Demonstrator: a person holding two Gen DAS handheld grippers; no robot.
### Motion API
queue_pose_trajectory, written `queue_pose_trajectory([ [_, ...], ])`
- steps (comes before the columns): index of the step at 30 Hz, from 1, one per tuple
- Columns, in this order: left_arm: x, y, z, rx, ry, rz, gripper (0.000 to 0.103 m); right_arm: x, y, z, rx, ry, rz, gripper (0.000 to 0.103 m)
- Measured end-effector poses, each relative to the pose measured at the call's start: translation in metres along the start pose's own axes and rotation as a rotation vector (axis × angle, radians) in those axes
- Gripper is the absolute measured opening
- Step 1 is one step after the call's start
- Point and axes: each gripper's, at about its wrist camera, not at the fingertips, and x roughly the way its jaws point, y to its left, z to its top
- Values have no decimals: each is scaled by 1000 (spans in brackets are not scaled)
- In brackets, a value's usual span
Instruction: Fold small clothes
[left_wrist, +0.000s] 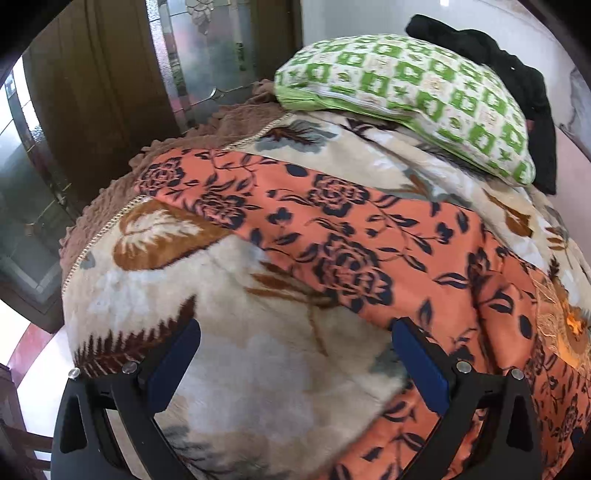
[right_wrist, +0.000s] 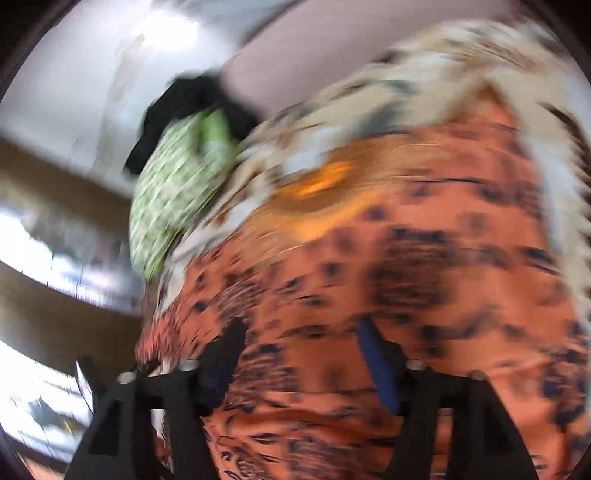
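Note:
An orange garment (left_wrist: 354, 236) printed with dark blue roses lies spread across a cream floral blanket (left_wrist: 243, 369) on a bed. My left gripper (left_wrist: 295, 328) hangs open above the blanket, its right finger at the garment's near edge, nothing between the blue pads. The right wrist view is heavily blurred; there the same orange garment (right_wrist: 406, 295) fills the lower half, with an embroidered orange patch (right_wrist: 317, 184) farther off. My right gripper (right_wrist: 299, 332) stands open over the cloth, and no fabric shows pinched between its fingers.
A green and white checked pillow (left_wrist: 413, 99) lies at the head of the bed, also blurred in the right view as the pillow (right_wrist: 173, 199). A black cloth (left_wrist: 509, 85) lies behind it. Wooden doors with glass panels (left_wrist: 110, 110) stand to the left, past the blanket's brown fringe.

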Motion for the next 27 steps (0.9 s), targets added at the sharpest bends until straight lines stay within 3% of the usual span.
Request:
queue_pose_trajectory([
  [4, 7, 16, 4, -55, 29, -5, 103, 51, 59, -25, -165, 111, -26, 72],
  [7, 9, 21, 6, -72, 39, -15, 103, 77, 80, -44, -243, 167, -72, 72],
  [9, 10, 21, 7, -67, 42, -17, 103, 86, 91, -53, -310, 156, -116, 72],
  [14, 10, 18, 6, -60, 50, -28, 103, 117, 103, -56, -480, 68, -356, 72],
  [18, 8, 13, 5, -42, 50, -41, 103, 133, 105, -49, -525, 11, -358, 68],
  [19, 9, 12, 5, -36, 53, -44, 103, 132, 104, -45, -507, -6, -336, 62],
  [20, 9, 11, 4, -33, 55, -47, 103, 131, 100, -37, -462, -9, -300, 44],
  [21, 9, 10, 4, -29, 58, -53, 103, 135, 98, -30, -416, -3, -277, 38],
  [24, 10, 4, 3, -9, 69, -99, 103, 123, 53, 4, -87, -6, -90, 38],
  [27, 9, -8, 0, 21, 82, -155, 103, 114, 4, 22, 132, -22, -6, 35],
])
